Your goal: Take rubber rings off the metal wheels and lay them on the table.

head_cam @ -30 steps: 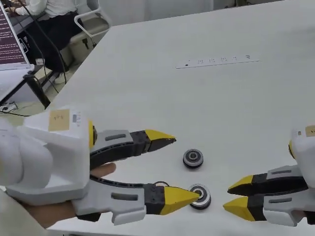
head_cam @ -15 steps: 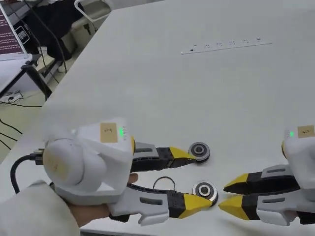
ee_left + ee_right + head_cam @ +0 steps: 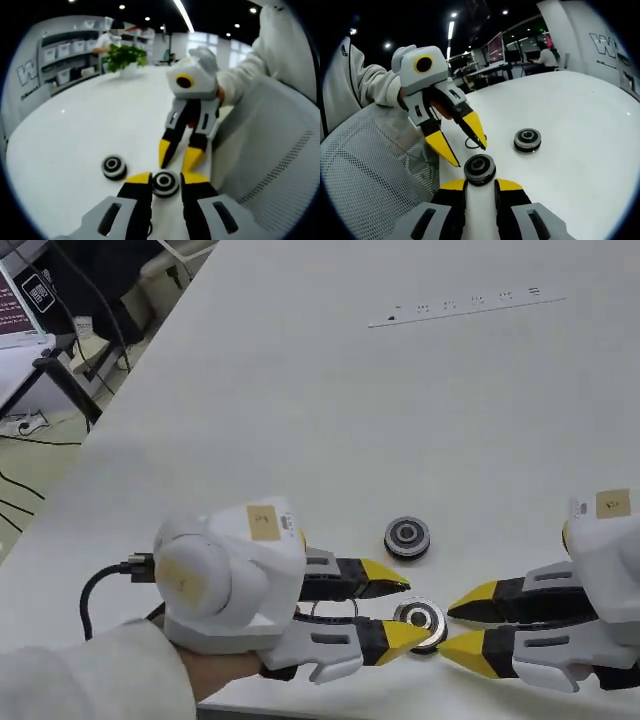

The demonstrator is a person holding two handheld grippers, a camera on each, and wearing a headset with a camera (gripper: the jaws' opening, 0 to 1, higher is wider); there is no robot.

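Fingers of the left gripper (image 3: 415, 608) are spread, flanking the near wheel (image 3: 420, 618) at the surface's (image 3: 300, 440) front edge. The right gripper (image 3: 446, 628) is parted, its tips just beside that wheel. A loose rubber ring (image 3: 332, 602) lies near it, a second wheel (image 3: 407, 537) just beyond, then open surface.

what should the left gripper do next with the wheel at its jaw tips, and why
Probably close the left gripper gently on the near wheel to steady it. Its open jaws sit on either side of the wheel. The right gripper, also open, points at the wheel from the opposite side, apparently placed to work on its rim.
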